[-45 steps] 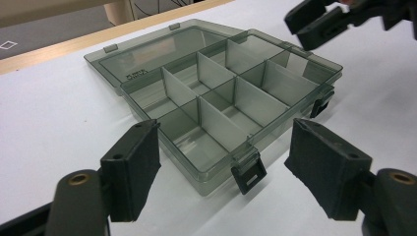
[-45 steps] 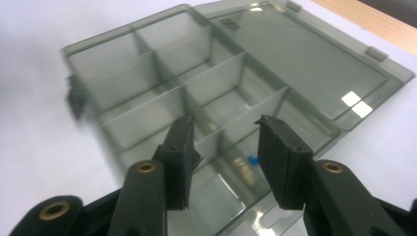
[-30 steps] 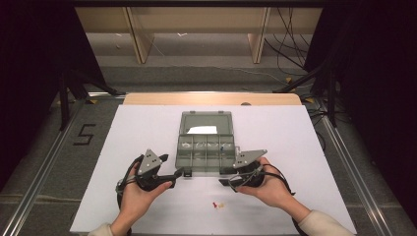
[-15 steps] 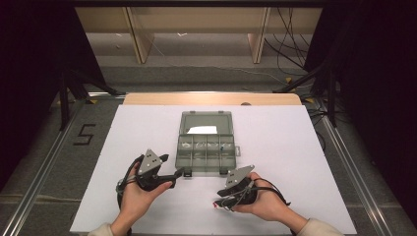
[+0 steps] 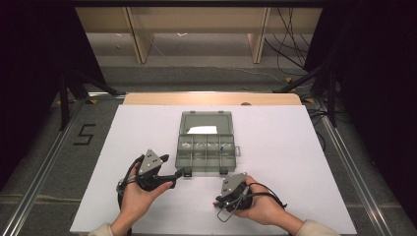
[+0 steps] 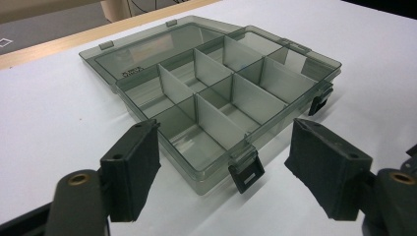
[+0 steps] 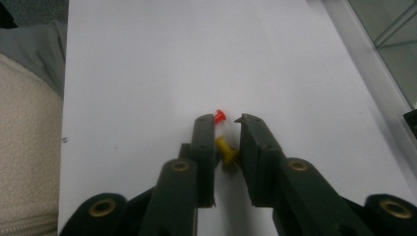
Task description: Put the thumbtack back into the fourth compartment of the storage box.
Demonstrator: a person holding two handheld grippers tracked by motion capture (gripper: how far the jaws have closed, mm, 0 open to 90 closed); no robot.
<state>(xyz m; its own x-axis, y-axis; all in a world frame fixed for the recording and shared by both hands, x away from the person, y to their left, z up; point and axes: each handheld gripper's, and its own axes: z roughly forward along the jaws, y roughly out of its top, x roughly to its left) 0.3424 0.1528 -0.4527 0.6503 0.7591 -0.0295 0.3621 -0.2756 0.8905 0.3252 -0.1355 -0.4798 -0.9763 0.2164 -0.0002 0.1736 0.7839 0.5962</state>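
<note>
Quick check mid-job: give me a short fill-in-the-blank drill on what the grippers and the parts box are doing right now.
1. The lid of the clear grey plastic compartment box is ____.
2. Between the jaws of the right gripper lies a small pushpin whose colour is ____.
3. Just past that gripper's tips lies a second pushpin, coloured ____.
4. The left gripper, facing the box's front edge, has jaws that are ____.

Missing words: open; yellow; red; open
</note>
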